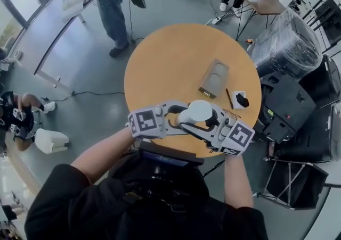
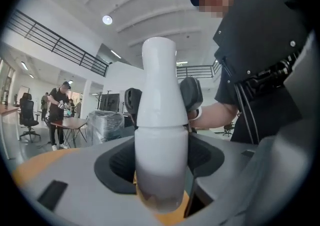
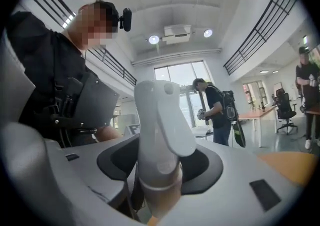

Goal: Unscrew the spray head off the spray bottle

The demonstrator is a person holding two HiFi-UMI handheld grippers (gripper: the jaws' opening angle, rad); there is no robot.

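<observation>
Left gripper (image 1: 176,123) clamps the white bottle (image 2: 161,140) round its body, jaws wide, bracing it upright over the table (image 1: 160,63) edge. Right gripper (image 1: 212,125) pinches the spray head (image 3: 159,120) near its neck — apparently to twist it off.

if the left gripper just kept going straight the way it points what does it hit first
The right gripper, facing it just behind the spray bottle both hold; gap unclear.
</observation>
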